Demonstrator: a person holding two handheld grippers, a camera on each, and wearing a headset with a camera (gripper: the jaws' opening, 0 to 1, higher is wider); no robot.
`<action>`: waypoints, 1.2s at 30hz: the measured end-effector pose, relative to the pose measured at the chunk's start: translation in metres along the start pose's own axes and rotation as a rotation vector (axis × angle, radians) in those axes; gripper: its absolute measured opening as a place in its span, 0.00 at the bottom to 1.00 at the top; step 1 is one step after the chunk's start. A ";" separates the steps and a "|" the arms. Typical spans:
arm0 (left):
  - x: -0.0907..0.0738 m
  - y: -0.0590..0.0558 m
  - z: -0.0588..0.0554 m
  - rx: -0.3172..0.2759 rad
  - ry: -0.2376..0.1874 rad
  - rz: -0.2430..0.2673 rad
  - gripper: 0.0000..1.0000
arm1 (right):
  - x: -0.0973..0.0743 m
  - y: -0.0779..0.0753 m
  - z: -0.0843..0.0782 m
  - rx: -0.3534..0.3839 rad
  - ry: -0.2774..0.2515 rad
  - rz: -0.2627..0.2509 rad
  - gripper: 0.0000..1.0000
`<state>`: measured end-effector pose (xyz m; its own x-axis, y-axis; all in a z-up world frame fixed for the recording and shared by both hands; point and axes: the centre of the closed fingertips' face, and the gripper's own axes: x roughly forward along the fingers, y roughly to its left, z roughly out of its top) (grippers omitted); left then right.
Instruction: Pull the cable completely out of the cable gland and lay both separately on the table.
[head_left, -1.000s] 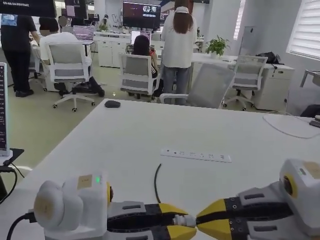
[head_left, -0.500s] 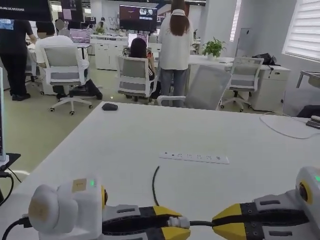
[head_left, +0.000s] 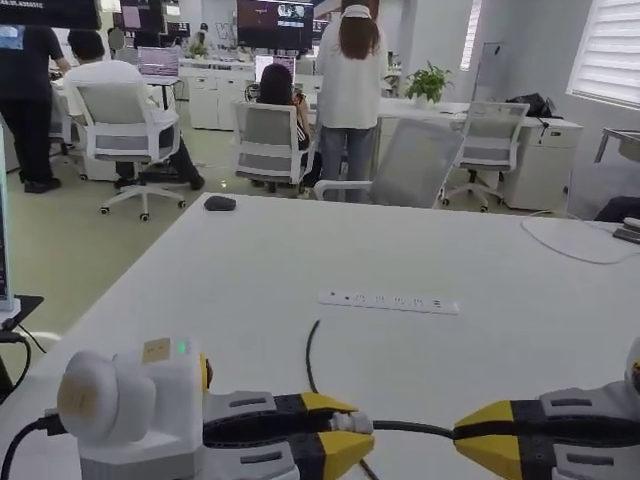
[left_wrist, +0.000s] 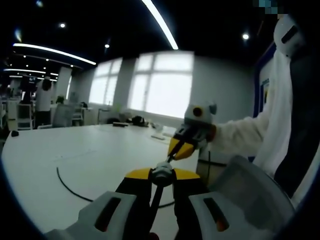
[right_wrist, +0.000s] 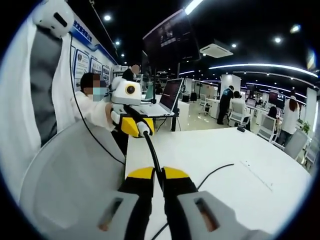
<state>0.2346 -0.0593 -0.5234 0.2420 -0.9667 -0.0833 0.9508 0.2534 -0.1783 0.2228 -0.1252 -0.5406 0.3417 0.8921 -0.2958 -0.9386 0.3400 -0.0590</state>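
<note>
left gripper (head_left: 345, 432) fingers were clamped on the cable gland (head_left: 354, 424), right gripper (head_left: 462, 438) fingers on the cable (head_left: 410, 429); a straight pull toward 3 o'clock was judged best.

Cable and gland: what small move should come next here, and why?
Probably draw the right gripper away from the left gripper, along the cable's line. The left holds the cable gland, the right grips the cable stretched between them, and a loose tail lies on the table, so the cable seems not yet out.
</note>
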 end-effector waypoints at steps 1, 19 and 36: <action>0.001 0.000 -0.001 -0.003 0.005 0.000 0.17 | 0.001 0.000 -0.002 -0.003 0.005 -0.004 0.04; 0.012 -0.018 -0.025 -0.037 0.080 -0.069 0.17 | 0.003 0.012 -0.036 -0.005 0.097 0.015 0.13; 0.016 -0.019 -0.013 -0.047 0.076 -0.079 0.17 | 0.046 0.030 0.003 -0.216 0.076 0.143 0.34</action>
<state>0.2180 -0.0795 -0.5339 0.1494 -0.9787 -0.1410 0.9559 0.1794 -0.2326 0.2104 -0.0732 -0.5532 0.2083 0.8986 -0.3862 -0.9682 0.1336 -0.2115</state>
